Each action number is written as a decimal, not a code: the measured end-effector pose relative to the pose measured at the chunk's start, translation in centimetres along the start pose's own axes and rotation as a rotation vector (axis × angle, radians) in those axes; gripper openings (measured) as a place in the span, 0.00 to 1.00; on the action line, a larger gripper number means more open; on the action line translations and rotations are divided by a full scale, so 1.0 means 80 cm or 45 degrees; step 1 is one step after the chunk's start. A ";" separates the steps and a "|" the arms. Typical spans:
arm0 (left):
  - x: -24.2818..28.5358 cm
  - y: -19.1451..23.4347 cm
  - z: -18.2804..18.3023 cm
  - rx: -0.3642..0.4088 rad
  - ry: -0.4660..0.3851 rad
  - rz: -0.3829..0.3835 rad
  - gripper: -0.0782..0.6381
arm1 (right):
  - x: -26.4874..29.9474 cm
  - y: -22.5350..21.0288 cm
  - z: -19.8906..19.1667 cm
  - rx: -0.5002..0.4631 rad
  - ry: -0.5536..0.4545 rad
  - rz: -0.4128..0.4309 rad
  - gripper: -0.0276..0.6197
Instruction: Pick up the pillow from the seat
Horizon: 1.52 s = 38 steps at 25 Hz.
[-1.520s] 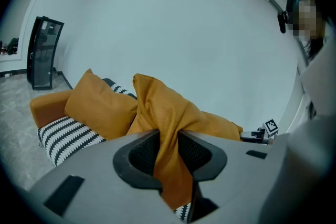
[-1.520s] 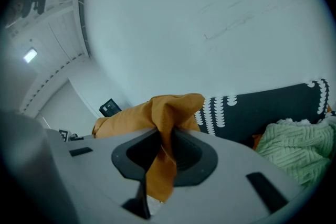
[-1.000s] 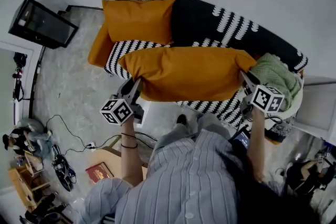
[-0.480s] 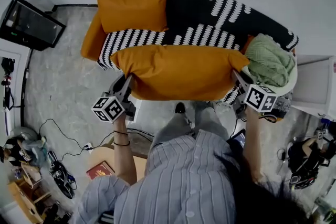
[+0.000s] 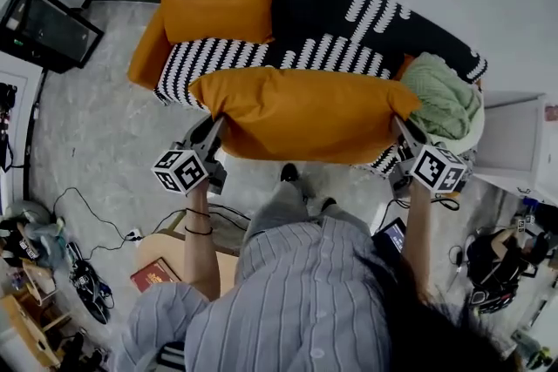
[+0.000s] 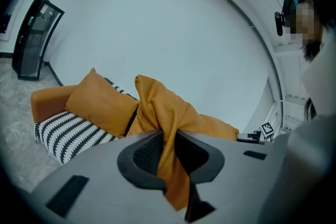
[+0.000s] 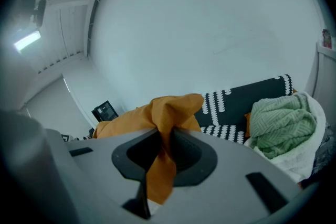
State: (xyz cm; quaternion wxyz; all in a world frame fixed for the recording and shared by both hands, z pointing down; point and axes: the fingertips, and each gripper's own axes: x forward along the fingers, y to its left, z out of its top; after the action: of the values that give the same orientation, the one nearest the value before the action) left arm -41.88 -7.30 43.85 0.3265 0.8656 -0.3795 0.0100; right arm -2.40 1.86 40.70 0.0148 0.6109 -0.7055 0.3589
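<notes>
A long orange pillow [image 5: 305,113] hangs in the air in front of the black-and-white sofa [image 5: 340,30], stretched between my two grippers. My left gripper [image 5: 216,125] pinches the pillow's left corner [image 6: 168,144]; its jaws are closing tighter on the cloth. At the other end my right gripper [image 5: 399,125] is shut on the right corner [image 7: 160,162]. A second orange pillow [image 5: 218,3] leans on the sofa's back at the left [image 6: 100,105].
A green knitted blanket [image 5: 445,100] lies on the sofa's right end [image 7: 283,123]. A black cabinet [image 5: 44,26] stands at the far left. Cables and clutter lie on the floor at the lower left, and a white unit [image 5: 514,139] stands to the right of the sofa.
The pillow has risen clear of the striped seat, still held at both ends. Both grippers have moved up a little with it; more of the seat shows behind it.
</notes>
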 end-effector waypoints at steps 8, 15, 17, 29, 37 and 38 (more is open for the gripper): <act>0.001 -0.061 -0.017 0.071 0.006 -0.003 0.21 | -0.060 -0.036 -0.006 0.027 -0.040 0.002 0.15; -0.011 -0.130 -0.062 0.091 0.022 0.011 0.21 | -0.128 -0.080 -0.024 0.051 -0.047 0.008 0.15; -0.018 -0.145 -0.077 0.088 0.025 0.019 0.21 | -0.145 -0.087 -0.031 0.057 -0.047 0.017 0.15; -0.074 -0.212 -0.151 0.103 0.008 0.071 0.21 | -0.230 -0.118 -0.086 0.058 -0.048 0.057 0.15; -0.117 -0.240 -0.189 0.112 0.013 0.098 0.21 | -0.277 -0.120 -0.123 0.065 -0.044 0.077 0.15; -0.122 -0.243 -0.193 0.111 0.013 0.101 0.21 | -0.282 -0.121 -0.126 0.064 -0.043 0.077 0.15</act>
State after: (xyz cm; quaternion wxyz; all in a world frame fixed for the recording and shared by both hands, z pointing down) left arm -32.33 17.60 42.59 0.2899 0.8633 -0.4109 0.0438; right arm 7.52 26.39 42.57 -0.0236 0.5954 -0.7146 0.3665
